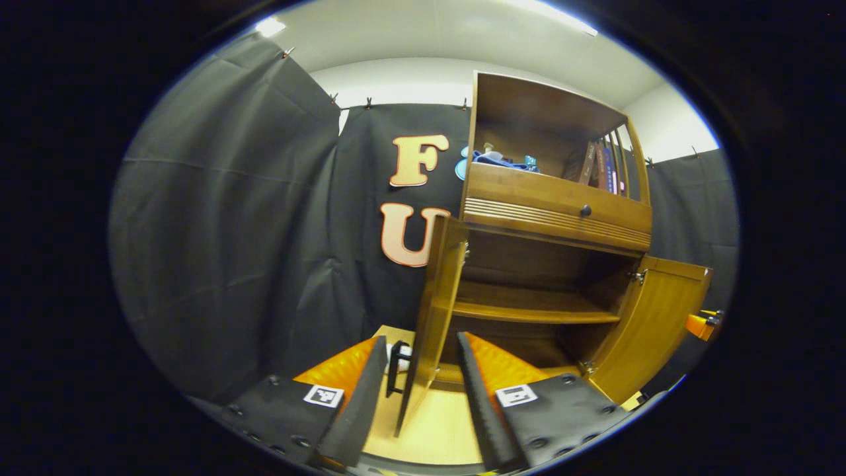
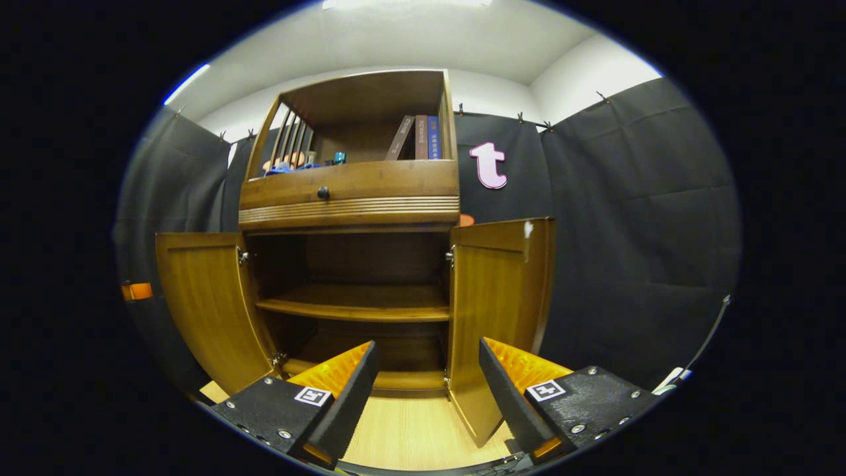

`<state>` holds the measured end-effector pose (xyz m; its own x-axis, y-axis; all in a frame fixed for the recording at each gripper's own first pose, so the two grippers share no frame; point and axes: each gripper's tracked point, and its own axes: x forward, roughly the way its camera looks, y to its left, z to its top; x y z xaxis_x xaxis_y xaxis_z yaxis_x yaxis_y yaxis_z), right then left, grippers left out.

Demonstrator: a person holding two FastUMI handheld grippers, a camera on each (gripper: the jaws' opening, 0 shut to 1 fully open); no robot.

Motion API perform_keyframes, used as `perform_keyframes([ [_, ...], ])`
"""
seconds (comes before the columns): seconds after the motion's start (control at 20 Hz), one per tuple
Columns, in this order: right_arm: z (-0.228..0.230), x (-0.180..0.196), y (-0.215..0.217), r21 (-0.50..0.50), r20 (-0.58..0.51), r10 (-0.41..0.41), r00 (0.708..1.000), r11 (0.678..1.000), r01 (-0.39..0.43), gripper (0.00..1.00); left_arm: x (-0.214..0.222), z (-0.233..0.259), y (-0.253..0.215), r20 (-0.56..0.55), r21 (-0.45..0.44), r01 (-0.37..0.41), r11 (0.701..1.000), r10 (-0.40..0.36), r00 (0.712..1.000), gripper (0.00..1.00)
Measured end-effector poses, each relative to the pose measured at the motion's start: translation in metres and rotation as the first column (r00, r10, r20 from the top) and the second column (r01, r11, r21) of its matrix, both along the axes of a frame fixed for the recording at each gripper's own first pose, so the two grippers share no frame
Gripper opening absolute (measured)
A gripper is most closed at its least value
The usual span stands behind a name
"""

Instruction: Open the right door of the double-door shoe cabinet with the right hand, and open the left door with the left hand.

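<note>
Here, both doors of a wooden shoe cabinet (image 2: 357, 264) stand swung outward, and the dark interior with 1 shelf (image 2: 360, 304) is exposed; the cabinet rests on a pale wooden floor (image 2: 410, 433) against black cloth walls.

In the right gripper view, the right gripper (image 2: 429, 403) sits low in front of the cabinet, its 2 fingers spread wide with nothing between them; the right door (image 2: 492, 311) hangs open just beyond its right-hand finger, not touching it, and the left door (image 2: 205, 304) stands open on the far side of the opening.

In the left gripper view, the left gripper (image 1: 423, 396) also has its jaws spread apart; the left door (image 1: 433, 311) appears edge-on, its lower edge sitting in the gap between the 2 fingers; whether either finger touches it cannot be told; a small dark handle (image 1: 396, 367) juts from the door's outer face beside the left-hand finger; the right door (image 1: 651, 324) stands open at the far side.

Above the doors runs a drawer (image 2: 350, 192) with 1 round dark knob (image 2: 323, 192); the open top compartment holds upright books (image 2: 420, 137) and some small blue items (image 1: 499, 160).
</note>
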<state>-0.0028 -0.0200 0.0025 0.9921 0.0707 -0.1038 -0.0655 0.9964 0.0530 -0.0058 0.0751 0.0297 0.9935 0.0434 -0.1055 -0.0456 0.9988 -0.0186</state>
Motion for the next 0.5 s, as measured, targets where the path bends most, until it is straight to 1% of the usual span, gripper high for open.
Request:
perform_keyframes([
  [0.05, 0.003, -0.003, -0.006, 0.024, -0.002, 0.003, 1.0, 1.0, -0.003, 0.92, 0.0, 0.008, -0.009, 0.019, 0.003, 0.001, 1.0, -0.002, 1.0, 0.76],
  [0.1, 0.008, -0.005, -0.016, 0.023, 0.006, -0.007, 1.0, 1.0, 0.007, 0.98, 0.002, 0.015, -0.021, 0.036, 0.002, 0.018, 1.0, -0.018, 0.999, 0.9],
  [0.15, 0.013, -0.005, -0.028, 0.008, 0.024, -0.019, 1.0, 1.0, 0.018, 0.99, 0.002, 0.018, -0.031, 0.042, -0.001, 0.02, 1.0, -0.02, 0.999, 0.91],
  [0.2, 0.015, -0.006, -0.039, 0.004, 0.031, -0.028, 0.999, 1.0, 0.028, 0.99, 0.003, 0.017, -0.039, 0.038, -0.004, 0.02, 1.0, -0.02, 0.999, 0.9],
  [0.25, 0.013, -0.008, -0.047, 0.005, 0.023, -0.036, 0.999, 0.999, 0.036, 0.92, 0.002, 0.018, -0.047, 0.038, -0.007, 0.022, 1.0, -0.022, 0.999, 0.89],
  [0.3, 0.013, -0.009, -0.053, -0.001, 0.023, -0.038, 0.999, 0.999, 0.038, 0.92, 0.002, 0.019, -0.055, 0.04, -0.01, 0.027, 1.0, -0.026, 0.999, 0.88],
  [0.35, 0.017, -0.01, -0.059, -0.016, 0.033, -0.036, 0.999, 0.999, 0.036, 0.99, 0.003, 0.02, -0.063, 0.041, -0.015, 0.03, 0.999, -0.03, 0.999, 0.88],
  [0.45, 0.021, -0.01, -0.062, -0.057, 0.053, -0.019, 0.998, 0.998, 0.022, 0.99, 0.001, 0.019, -0.075, 0.048, -0.011, 0.032, 0.999, -0.032, 0.998, 0.88],
  [0.5, 0.023, -0.01, -0.059, -0.052, 0.053, 0.001, 0.999, 0.999, 0.002, 0.99, 0.0, 0.019, -0.079, 0.05, -0.005, 0.028, 1.0, -0.028, 0.998, 0.88],
])
